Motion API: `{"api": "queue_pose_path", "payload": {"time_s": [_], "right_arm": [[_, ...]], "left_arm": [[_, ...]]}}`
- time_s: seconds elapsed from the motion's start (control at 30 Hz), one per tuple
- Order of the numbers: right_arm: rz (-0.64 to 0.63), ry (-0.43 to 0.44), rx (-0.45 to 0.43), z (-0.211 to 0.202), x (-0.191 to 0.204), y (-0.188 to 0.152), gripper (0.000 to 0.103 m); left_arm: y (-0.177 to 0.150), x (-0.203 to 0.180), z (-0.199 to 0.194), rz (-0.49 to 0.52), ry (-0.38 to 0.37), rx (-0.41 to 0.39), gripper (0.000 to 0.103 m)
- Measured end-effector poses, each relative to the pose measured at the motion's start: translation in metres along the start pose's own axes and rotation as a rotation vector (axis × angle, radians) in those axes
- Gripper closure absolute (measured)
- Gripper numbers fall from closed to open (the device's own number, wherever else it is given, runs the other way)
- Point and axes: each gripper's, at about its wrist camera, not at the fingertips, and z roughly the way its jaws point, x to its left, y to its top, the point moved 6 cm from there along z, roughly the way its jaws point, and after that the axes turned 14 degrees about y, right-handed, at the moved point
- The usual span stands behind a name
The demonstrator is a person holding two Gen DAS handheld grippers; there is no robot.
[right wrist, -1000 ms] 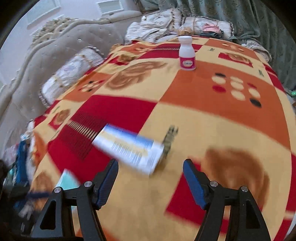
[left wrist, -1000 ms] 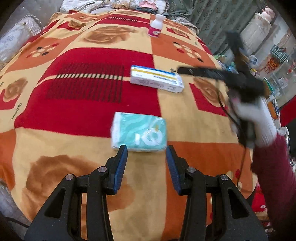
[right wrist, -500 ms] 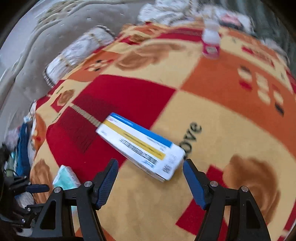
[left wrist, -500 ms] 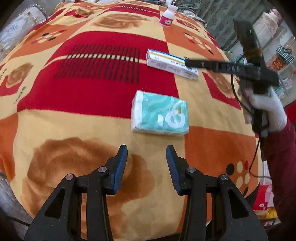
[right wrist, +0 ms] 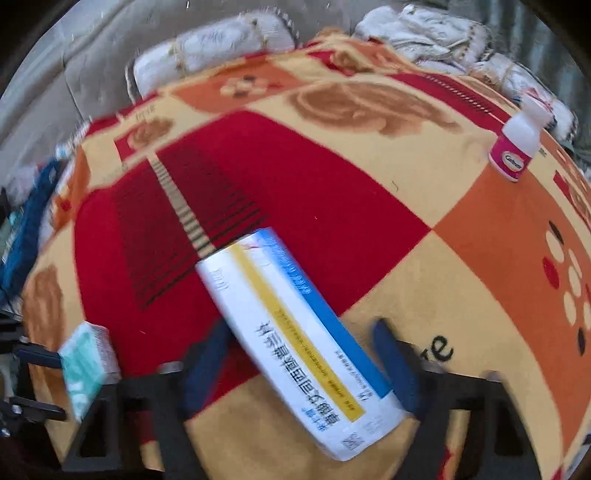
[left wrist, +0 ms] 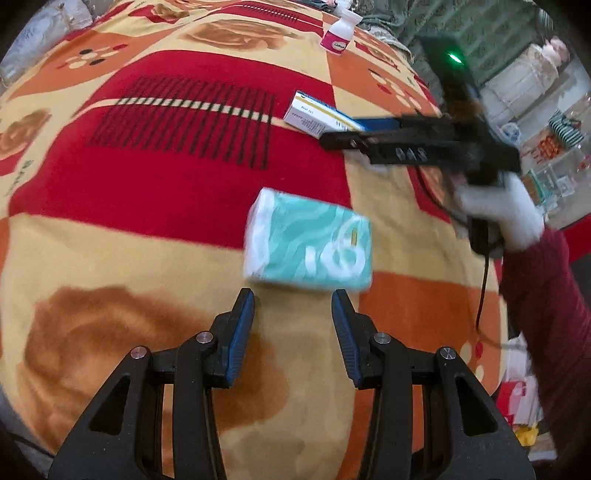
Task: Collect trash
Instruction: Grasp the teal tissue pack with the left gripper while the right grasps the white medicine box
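Right tongs (right wrist: pixel 299 354) closing astride box (right wrist: pixel 295 343), left tongs (left wrist: pixel 293 314) held apart just short of tissue pack (left wrist: pixel 310 243), bottle (left wrist: pixel 341 35) near blanket (left wrist: pixel 166 177) far edge.

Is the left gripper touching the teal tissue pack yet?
Apart. The left wrist view shows the left gripper with both fingertips short of the teal tissue pack, blanket visible between them.

Tissue pack (left wrist: pixel 308 243) on blanket (left wrist: pixel 110 240), near edge; medicine box (left wrist: pixel 314 116) beyond it; bottle (left wrist: pixel 341 31) far behind; pillows (right wrist: pixel 229 44) at back.
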Motion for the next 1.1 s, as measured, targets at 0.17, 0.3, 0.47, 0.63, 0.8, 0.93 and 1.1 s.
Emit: {"api": "queue_pose_path", "payload": {"time_s": [0.17, 0.3, 0.47, 0.63, 0.8, 0.93, 1.1], "right_arm": [[0.046, -0.068, -0.017, -0.025, 0.002, -0.033, 0.055], [0.198, -0.094, -0.089, -0.067, -0.010, -0.075, 0.055], [0.312, -0.102, -0.112, -0.098, -0.012, -0.130, 0.055], [0.330, -0.111, -0.090, -0.093, -0.004, -0.144, 0.053], [0.311, -0.109, -0.092, -0.085, 0.005, -0.142, 0.029], [0.290, -0.130, -0.083, -0.080, 0.009, -0.141, 0.025], [0.289, -0.120, -0.097, -0.080, 0.008, -0.141, 0.025]], "left_arm": [[0.023, -0.007, 0.017, -0.031, -0.089, -0.010, 0.062], [0.045, -0.012, 0.022, -0.052, -0.083, -0.038, 0.062], [0.058, -0.014, 0.007, -0.112, -0.125, -0.103, 0.035], [0.077, -0.016, 0.008, -0.065, -0.036, -0.160, 0.035], [0.081, -0.041, 0.017, 0.113, 0.036, -0.178, 0.033], [0.080, -0.051, 0.037, 0.183, 0.104, -0.151, 0.033], [0.083, -0.056, 0.049, 0.152, 0.090, -0.138, 0.032]]}}
